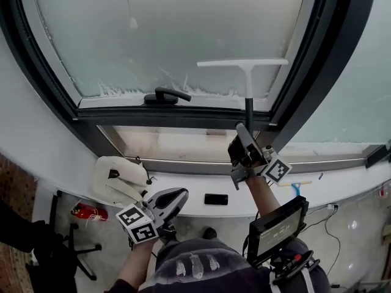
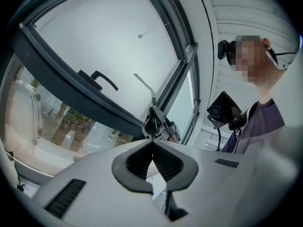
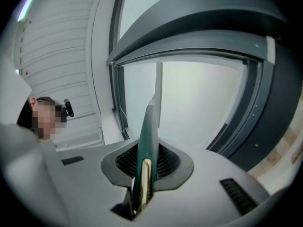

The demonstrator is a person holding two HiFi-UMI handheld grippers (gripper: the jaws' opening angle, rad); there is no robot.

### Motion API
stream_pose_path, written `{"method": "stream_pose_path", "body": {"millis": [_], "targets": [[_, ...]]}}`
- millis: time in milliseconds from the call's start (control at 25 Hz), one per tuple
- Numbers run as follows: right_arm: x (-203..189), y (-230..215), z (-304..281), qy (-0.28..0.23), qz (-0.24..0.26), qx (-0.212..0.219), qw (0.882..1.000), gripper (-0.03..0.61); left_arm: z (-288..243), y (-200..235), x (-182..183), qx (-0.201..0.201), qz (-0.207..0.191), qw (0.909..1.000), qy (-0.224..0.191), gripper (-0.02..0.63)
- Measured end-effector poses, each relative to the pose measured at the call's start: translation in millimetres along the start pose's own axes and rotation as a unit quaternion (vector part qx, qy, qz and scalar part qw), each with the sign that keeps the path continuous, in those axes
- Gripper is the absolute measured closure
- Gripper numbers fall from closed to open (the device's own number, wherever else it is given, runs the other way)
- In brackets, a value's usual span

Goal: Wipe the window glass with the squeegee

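Observation:
The squeegee has a white blade [image 1: 243,62] lying level against the frosted window glass [image 1: 171,35] and a dark green handle [image 1: 248,112] running down from it. My right gripper [image 1: 244,140] points up at the pane and is shut on the lower end of that handle. In the right gripper view the handle [image 3: 147,145] sits clamped between the pads of the right gripper [image 3: 146,162]. My left gripper [image 1: 168,200] hangs lower left, away from the glass. Its jaws meet with nothing between them, as the left gripper view shows for the left gripper [image 2: 152,148].
A black window handle [image 1: 166,94] sits on the lower frame, left of the squeegee. The dark frame post [image 1: 317,60] runs close to the blade's right end. On the sill lie a white bag [image 1: 116,179], a small black object [image 1: 215,199] and a blue tool [image 1: 295,187]. A red extinguisher [image 1: 88,212] stands below.

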State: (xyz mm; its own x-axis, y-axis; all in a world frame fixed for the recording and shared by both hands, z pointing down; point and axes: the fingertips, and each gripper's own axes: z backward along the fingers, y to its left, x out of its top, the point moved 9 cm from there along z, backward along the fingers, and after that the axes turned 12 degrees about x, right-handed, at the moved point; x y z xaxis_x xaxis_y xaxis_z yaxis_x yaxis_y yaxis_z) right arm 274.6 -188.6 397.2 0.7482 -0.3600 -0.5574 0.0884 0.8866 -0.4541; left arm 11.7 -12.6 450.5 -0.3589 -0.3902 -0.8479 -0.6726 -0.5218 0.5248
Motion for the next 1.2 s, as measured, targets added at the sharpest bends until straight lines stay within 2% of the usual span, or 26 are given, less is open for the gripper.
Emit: {"method": "stream_pose_path", "body": {"millis": [120,320,520,880,1200], "targets": [[-6,20,-14,0.025,0.038,0.018,0.999,0.531,10,19,6,-0.021,0.003,0.9998,-0.003,0.606],[-35,39,-42,0.007,0.047,0.000,0.999,0.531,36,55,34,-0.060,-0.004,0.9981,-0.009,0.606],[-73,48,-96,-0.015,0.038,0.023,0.999,0.531,70,89,64,-0.084,-0.017,0.9959,-0.031,0.606],[-119,42,-189,-0.015,0.045,0.066,0.997,0.531,124,137,79,-0.072,-0.002,0.9969,-0.031,0.606],[-106,22,-262,-0.006,0.054,0.130,0.990,0.531,123,140,98,-0.050,-0.015,0.9974,-0.050,0.606]]}}
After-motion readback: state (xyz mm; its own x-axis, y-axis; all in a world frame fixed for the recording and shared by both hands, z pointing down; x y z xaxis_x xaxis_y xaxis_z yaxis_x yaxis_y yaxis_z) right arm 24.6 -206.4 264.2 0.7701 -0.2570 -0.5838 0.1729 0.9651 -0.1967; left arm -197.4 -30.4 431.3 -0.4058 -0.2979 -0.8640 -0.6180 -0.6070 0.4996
